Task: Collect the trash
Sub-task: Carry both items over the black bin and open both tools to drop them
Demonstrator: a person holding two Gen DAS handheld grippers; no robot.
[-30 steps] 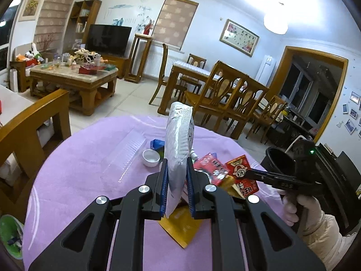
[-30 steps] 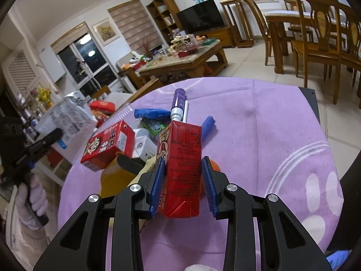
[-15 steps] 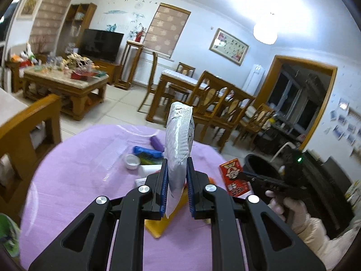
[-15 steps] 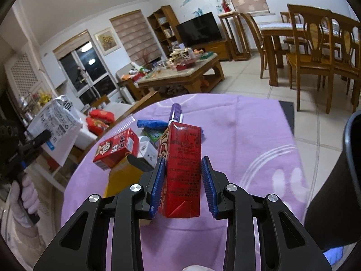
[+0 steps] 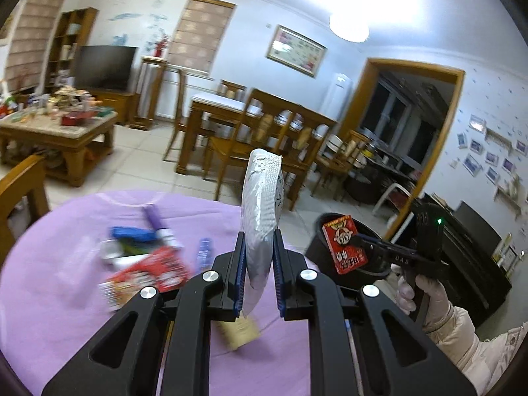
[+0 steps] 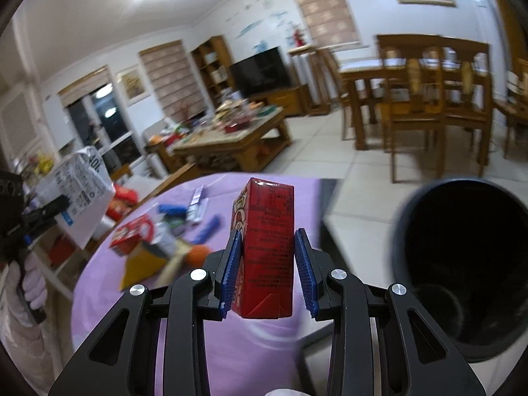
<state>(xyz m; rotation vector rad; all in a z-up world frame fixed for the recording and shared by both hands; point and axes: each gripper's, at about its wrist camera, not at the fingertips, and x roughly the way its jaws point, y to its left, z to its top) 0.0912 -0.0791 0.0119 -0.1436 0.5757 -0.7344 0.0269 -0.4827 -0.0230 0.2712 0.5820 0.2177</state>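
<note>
Both grippers swung away from table clutter toward black bin (image 6: pixel 462 264) since earlier frame. Right gripper (image 6: pixel 267 267), held in gloved hand (image 5: pixel 415 293), tilted slightly downward, clamps red juice carton (image 6: pixel 267 247) upright, just beside bin rim. Left gripper (image 5: pixel 259 274), also angled down over purple tablecloth (image 5: pixel 66 297), pinches silver foil bag (image 5: pixel 262 211) standing upright between pads. Remaining wrappers (image 5: pixel 145 264) lie on cloth, blurred.
</note>
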